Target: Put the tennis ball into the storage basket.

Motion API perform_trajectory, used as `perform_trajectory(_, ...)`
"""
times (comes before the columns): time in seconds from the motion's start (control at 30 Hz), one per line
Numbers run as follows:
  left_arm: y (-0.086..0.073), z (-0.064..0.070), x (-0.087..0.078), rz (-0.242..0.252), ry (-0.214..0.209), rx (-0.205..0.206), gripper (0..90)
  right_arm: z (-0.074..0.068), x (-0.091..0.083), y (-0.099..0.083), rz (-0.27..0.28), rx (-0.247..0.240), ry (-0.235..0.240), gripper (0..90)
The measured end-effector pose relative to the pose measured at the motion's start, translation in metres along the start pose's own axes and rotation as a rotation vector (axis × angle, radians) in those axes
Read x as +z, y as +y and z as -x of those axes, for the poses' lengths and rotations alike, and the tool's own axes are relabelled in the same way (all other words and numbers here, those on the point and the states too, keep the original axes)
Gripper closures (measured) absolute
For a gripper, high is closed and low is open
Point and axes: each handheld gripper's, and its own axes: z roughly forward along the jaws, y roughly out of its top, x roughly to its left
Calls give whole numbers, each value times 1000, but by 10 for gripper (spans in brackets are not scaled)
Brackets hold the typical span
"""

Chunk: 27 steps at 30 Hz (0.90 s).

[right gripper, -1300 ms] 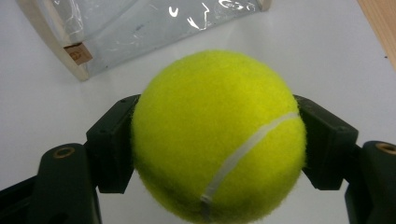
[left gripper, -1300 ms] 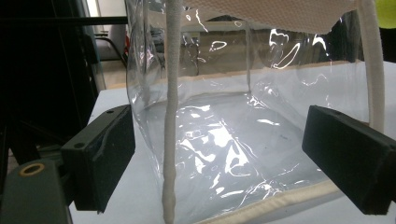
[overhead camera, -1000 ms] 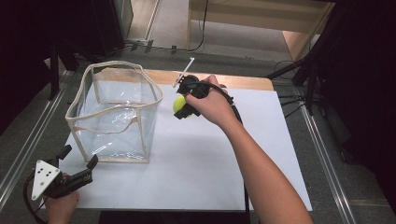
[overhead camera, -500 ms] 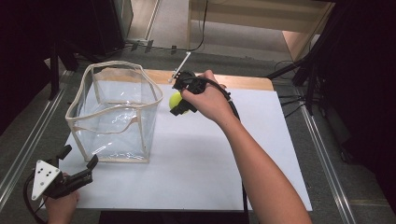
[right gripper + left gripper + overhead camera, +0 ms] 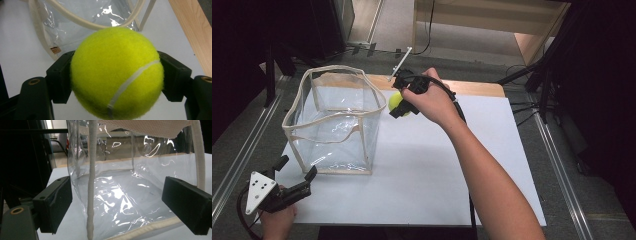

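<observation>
The tennis ball [image 5: 396, 103] was clenched between the right gripper's [image 5: 404, 102] fingers beside the clear bag's [image 5: 334, 122] rim, apparently for dropping in, while the left gripper [image 5: 294, 176] was held released at the bag's near corner on the surface [image 5: 422, 170].

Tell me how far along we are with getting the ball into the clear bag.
Done: the right gripper has the yellow-green tennis ball clamped and lifted beside the rim of the clear plastic bag with cream trim. In hand: carrying it toward the opening. Left: move over the bag, which looks empty, and release. The left gripper sits open at the bag's near corner, not touching it.
</observation>
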Motion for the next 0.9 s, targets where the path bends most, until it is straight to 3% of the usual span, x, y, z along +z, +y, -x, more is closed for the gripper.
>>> perform_trajectory(0.9, 0, -1, 0, -2, -1, -4, 98, -7, -2, 35, 14, -40, -1, 233)
